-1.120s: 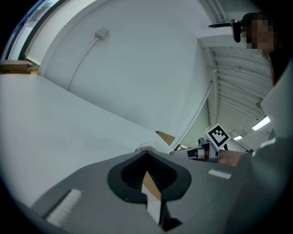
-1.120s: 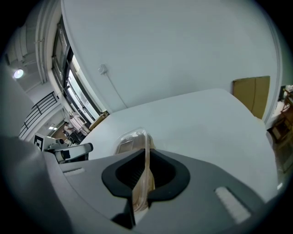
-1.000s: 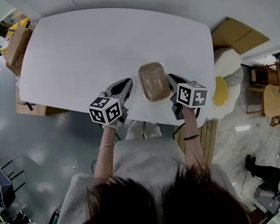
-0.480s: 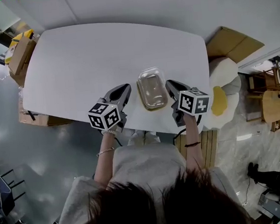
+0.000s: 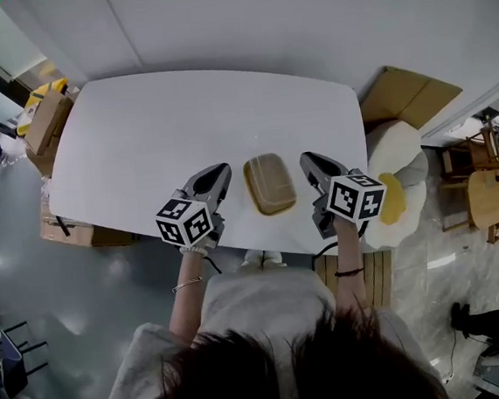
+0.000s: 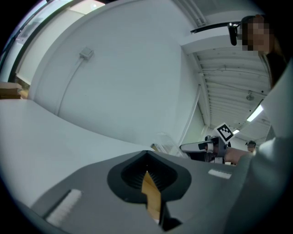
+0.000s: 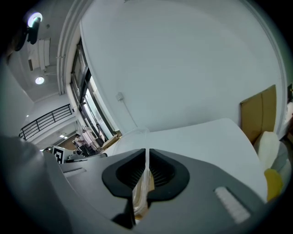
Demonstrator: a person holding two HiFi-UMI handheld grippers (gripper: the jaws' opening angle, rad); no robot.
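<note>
I am grasping the rim of the clear food container (image 5: 270,183) with my right hand-held gripper (image 7: 146,159); my left hand-held gripper (image 6: 147,168) is hanging clenched beside it.

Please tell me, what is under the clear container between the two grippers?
The white table lies below the container; the spot directly beneath is covered by its brownish body. The fingers of the right gripper hold its rim.
</note>
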